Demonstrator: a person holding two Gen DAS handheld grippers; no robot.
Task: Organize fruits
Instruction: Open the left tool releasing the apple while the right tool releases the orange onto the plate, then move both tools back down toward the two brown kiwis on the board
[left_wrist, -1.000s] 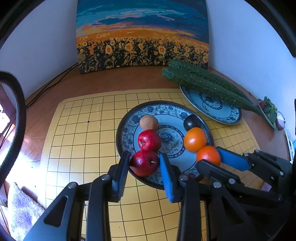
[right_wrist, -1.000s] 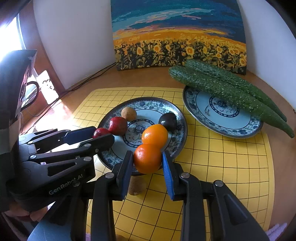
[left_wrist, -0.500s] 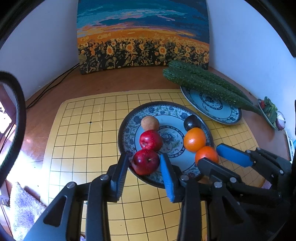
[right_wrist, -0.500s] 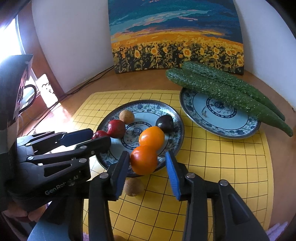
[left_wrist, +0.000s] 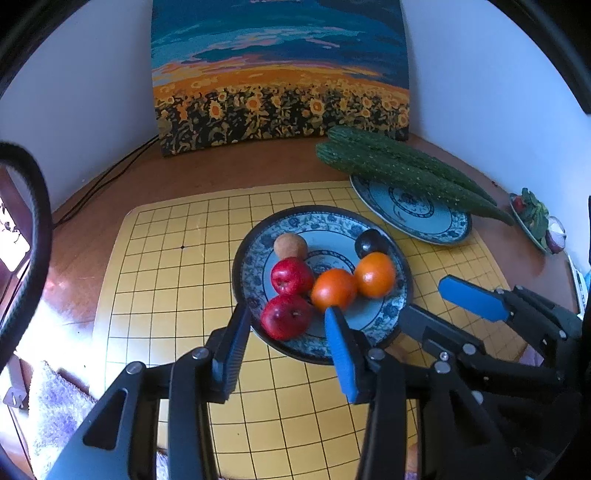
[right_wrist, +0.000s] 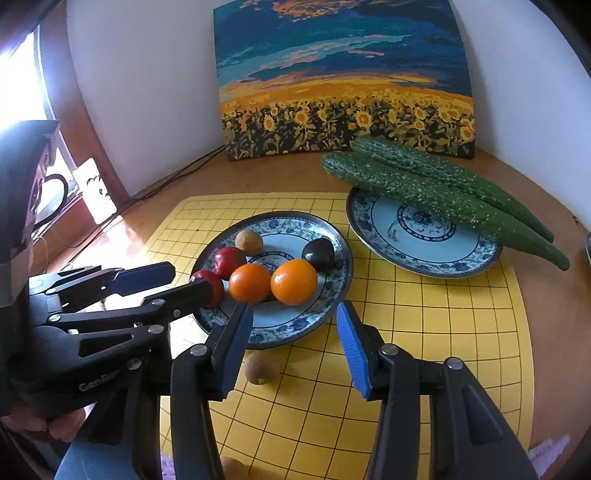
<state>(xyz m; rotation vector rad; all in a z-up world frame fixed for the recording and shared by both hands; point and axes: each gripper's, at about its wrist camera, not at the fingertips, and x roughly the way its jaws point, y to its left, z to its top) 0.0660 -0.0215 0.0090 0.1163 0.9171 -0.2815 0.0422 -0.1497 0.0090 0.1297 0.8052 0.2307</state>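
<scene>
Fruit plate (left_wrist: 400, 295) (right_wrist: 338, 273) sits at centre frame on the yellow grid mat (left_wrist: 166, 280) (right_wrist: 443, 332), which lies on the worktop (left_wrist: 229, 173). On the plate: two red apples, the near one (left_wrist: 286, 316) (right_wrist: 211, 286) at the plate's lower left edge, the second (left_wrist: 291, 276) (right_wrist: 229, 260) just above it; two oranges (left_wrist: 333, 290) (right_wrist: 250, 283) and (left_wrist: 375, 274) (right_wrist: 294, 281) touching side by side; a dark plum (left_wrist: 370, 242) (right_wrist: 318, 253) at the upper right; a small brown fruit (left_wrist: 290, 246) (right_wrist: 249, 242) at the upper left.

Left tool (left_wrist: 286, 332) (right_wrist: 170, 282): jaws spread wide on either side of the near apple, not pressing on it as far as the view shows. Right tool (right_wrist: 295, 321) (left_wrist: 424, 299): jaws wide, nothing between them, at the plate's near rim.

Off the plate, a second brown fruit (right_wrist: 261, 367) lies on the mat in the lower centre of the right wrist view, just below the rim.

Second plate (left_wrist: 443, 232) (right_wrist: 424, 258) at upper right carries two cucumbers (left_wrist: 399, 177) (right_wrist: 424, 188) laid across it. A sunflower painting (left_wrist: 280, 74) (right_wrist: 343, 81) leans on the wall behind.
</scene>
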